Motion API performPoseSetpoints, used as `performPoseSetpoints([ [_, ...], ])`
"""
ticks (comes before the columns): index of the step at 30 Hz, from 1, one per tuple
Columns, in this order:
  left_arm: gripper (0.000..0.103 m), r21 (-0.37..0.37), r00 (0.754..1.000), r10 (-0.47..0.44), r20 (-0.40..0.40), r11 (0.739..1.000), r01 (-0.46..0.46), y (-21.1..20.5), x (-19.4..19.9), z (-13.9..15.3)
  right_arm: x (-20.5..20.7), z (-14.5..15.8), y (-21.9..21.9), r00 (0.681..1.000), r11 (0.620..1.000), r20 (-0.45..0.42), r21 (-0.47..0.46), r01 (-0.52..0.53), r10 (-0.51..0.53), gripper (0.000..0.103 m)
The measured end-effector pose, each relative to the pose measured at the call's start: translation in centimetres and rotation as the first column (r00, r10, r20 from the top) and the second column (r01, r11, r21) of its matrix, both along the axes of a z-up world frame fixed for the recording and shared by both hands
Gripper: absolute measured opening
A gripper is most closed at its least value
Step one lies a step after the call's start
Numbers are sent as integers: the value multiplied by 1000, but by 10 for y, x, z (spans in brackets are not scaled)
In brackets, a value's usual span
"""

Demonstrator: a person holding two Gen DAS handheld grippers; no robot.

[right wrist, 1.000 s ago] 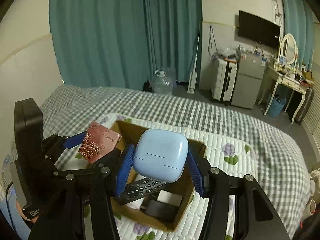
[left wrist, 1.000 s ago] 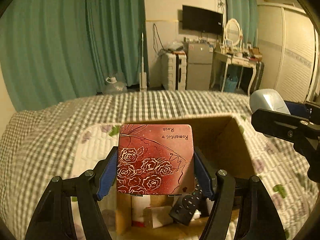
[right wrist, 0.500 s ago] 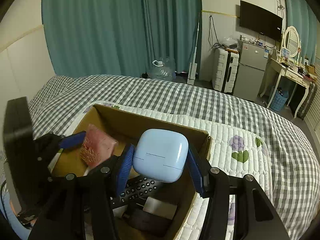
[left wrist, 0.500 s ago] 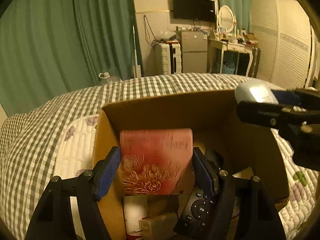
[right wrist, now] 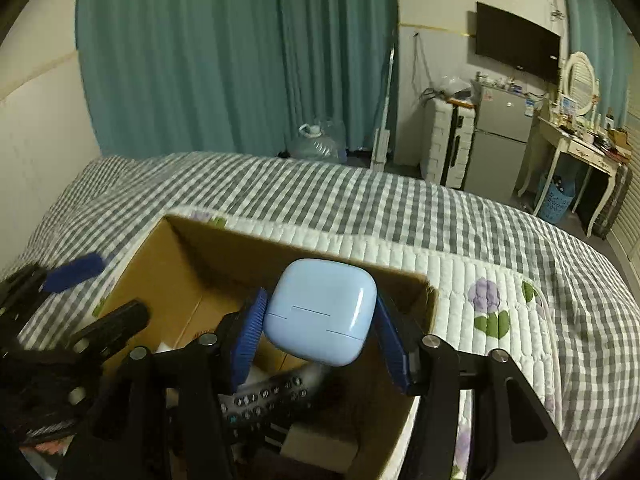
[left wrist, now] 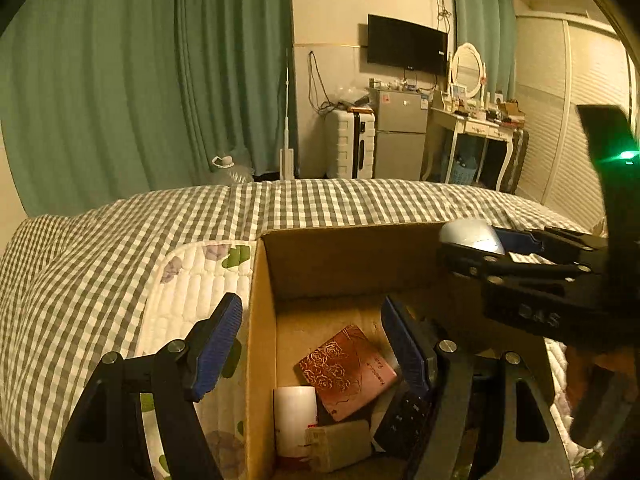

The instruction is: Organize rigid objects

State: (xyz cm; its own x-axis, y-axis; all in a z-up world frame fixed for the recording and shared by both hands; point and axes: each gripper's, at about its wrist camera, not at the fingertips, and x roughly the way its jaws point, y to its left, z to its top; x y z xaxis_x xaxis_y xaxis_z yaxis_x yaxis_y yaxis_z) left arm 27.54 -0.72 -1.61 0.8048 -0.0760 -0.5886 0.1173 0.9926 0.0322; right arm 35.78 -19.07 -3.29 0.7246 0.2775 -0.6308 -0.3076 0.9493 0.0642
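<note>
A cardboard box [left wrist: 260, 320] stands open on the bed. A red rose-patterned case [left wrist: 346, 370] lies loose inside it on other items. My left gripper [left wrist: 312, 344] is open and empty above the box's left wall. My right gripper [right wrist: 320, 336] is shut on a light blue rounded case [right wrist: 320, 312] and holds it over the box [right wrist: 168, 264]. In the left wrist view the right gripper [left wrist: 500, 256] with the case [left wrist: 470, 236] reaches in from the right.
Inside the box are a white cylinder [left wrist: 294, 416], a tan block [left wrist: 338, 444] and a black remote [right wrist: 268, 396]. The box rests on a white quilted floral mat [right wrist: 480, 288] over a checked bedspread [left wrist: 100, 264]. Curtains, a fridge and a dressing table stand beyond.
My left gripper opened and let go of the red rose case, which dropped into the box. The right gripper still holds the blue case and has come lower over the box.
</note>
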Motion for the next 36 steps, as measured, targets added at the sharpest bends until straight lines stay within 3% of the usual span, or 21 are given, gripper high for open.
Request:
performPoseSetpoints([
  [1,74,-4,1000,2,2,1000,-2,2,-2,1,0,1,-2,1000,1000,0,13,18,-18,81],
  [4,74,-17,1000,4,8,1000,-4,7,-13,7,-9,12,-12,999,996,-4,81,43,-42,81],
  [9,75,-31,999,17,39,999,-16,13,-37,31,-41,54,-21,996,995,42,69,75,-78,81],
  [15,86,-67,987,12,161,998,-2,14,-89,98,-100,121,-21,985,995,142,18,96,-97,81],
  [21,99,-34,950,-10,312,999,22,10,-156,152,-181,176,-25,962,993,250,28,111,-114,82],
  [22,103,-20,940,3,342,1000,4,10,-167,156,-195,181,-27,958,993,262,38,111,-117,88],
  [24,103,-20,914,31,405,1000,-25,12,-193,156,-222,185,-28,951,993,284,47,112,-121,101],
  [28,103,-61,892,53,450,998,-28,18,-224,142,-266,178,-30,915,988,373,64,139,-153,103],
  [32,103,-80,893,53,446,997,-19,19,-231,121,-290,152,-32,883,983,438,137,121,-170,103],
  [36,103,-29,904,47,426,999,-38,14,-225,85,-295,104,-32,840,973,491,148,179,-230,103],
])
